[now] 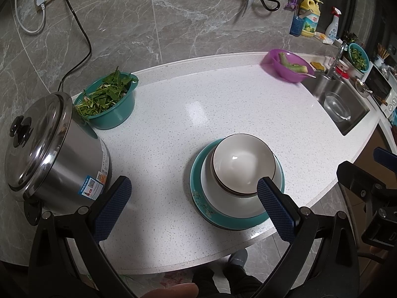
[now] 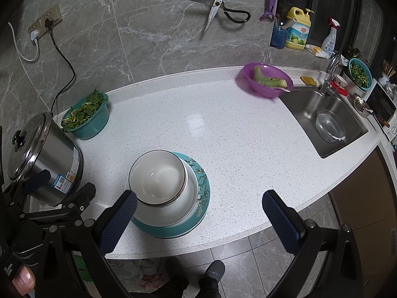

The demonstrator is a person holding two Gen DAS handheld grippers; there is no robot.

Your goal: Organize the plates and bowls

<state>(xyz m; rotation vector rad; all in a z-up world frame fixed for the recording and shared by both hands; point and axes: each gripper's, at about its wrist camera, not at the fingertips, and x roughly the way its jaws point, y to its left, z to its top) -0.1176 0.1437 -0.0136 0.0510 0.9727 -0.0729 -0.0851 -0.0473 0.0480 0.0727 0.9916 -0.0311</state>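
Before me: white speckled countertop (image 2: 223, 129), curved front edge, grey marble-look wall behind. Directly on it, near the front edge: a teal plate (image 2: 202, 198) with blossom pattern (it carries stacked white bowls, not resting on the counter themselves). At my left: a steel lidded electric pot (image 1: 57, 149), and just behind it a teal basin of leafy greens (image 1: 109, 106). Far right, by the sink (image 2: 322, 124): a purple basin (image 2: 266, 79) holding green vegetable pieces.

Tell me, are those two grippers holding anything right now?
Nothing is held. The left gripper and the right gripper are both open; the white bowl sits stacked on the teal plate, untouched.
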